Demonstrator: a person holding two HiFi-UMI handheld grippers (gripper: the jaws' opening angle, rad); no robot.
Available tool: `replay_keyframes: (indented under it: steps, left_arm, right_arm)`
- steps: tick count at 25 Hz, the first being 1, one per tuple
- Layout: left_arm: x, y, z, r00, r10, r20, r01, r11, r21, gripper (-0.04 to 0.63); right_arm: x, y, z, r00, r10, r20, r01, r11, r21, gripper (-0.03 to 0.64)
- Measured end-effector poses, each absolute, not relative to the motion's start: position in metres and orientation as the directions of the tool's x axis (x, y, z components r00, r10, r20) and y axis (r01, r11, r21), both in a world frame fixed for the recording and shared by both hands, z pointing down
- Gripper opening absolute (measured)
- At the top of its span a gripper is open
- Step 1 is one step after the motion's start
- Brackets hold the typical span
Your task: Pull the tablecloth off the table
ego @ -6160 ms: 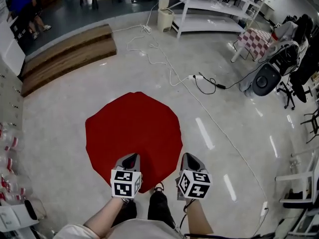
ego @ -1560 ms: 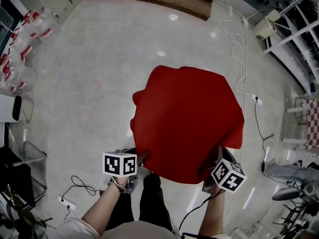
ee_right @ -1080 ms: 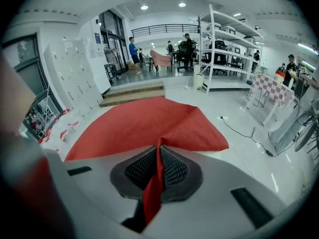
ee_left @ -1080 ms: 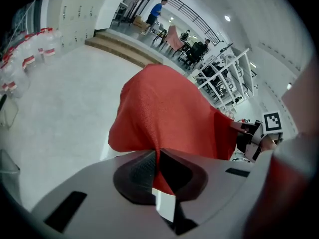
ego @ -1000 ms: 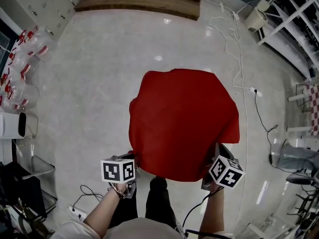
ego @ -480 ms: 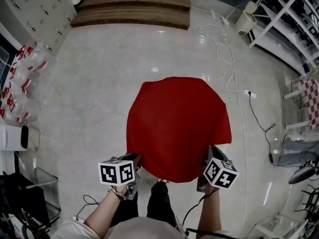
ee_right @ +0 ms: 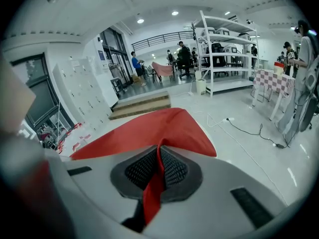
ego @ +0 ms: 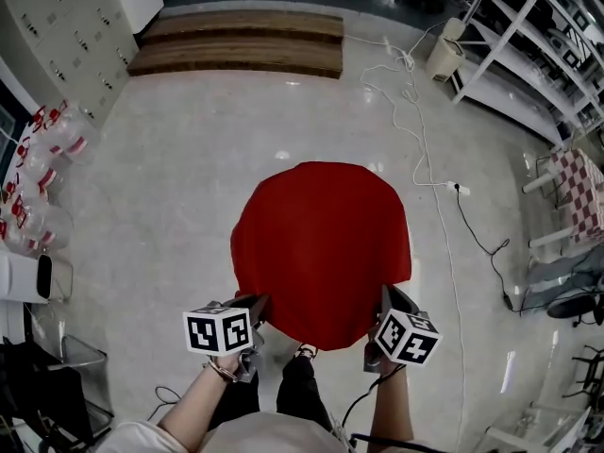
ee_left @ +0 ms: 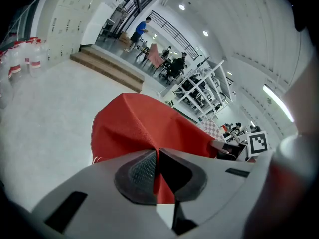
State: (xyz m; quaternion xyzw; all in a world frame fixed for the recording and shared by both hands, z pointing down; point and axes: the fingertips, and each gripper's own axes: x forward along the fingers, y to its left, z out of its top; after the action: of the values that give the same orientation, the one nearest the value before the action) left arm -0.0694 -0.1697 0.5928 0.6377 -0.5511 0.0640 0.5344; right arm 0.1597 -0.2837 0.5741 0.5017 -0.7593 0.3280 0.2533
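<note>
The red tablecloth (ego: 321, 243) hangs spread out over the middle of the pale floor (ego: 170, 215), held up by its near edge, and it hides whatever is beneath it. The left gripper (ego: 255, 306) has its jaws closed on the near left part of that edge: in the left gripper view a fold of red cloth is pinched between the ribbed pads, and the rest billows away in front. The right gripper (ego: 388, 296) is clamped on the near right part in the same way, with a strip of cloth squeezed between its pads and trailing down behind them. Between the two grippers the cloth's edge sags in a shallow curve above the person's shoe (ego: 304, 352). Along the left edge of the floor stands a cluster of clear bottles (ego: 55, 144) with red bands; whether they hold anything cannot be made out. Near the far right corner a white bin (ego: 440, 58) stands just beside the foot of a white shelving unit (ego: 528, 50); its contents do not show. White cables (ego: 415, 144) run over the floor from the bin toward the right side. Wooden steps (ego: 241, 50) lie along the far edge, and a table with a checked cover (ego: 578, 192) stands at the right edge.
</note>
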Motion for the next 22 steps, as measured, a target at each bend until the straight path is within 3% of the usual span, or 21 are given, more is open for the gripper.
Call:
replay_keyframes:
  steps: [11,22]
  left_arm:
    - [-0.060,-0.198,0.534,0.412,-0.715,0.565,-0.778,0.047,0.626,0.025]
    - [-0.070,-0.236,0.460,0.459,-0.764,0.454,-0.801,-0.135,0.583,0.025]
  right_arm:
    - [0.163,-0.277,0.540,-0.395,-0.639,0.660,-0.919,0.266,-0.293,0.034]
    - [0.141,-0.297,0.469,-0.380,-0.737,0.559,-0.925,0.308,-0.224,0.034]
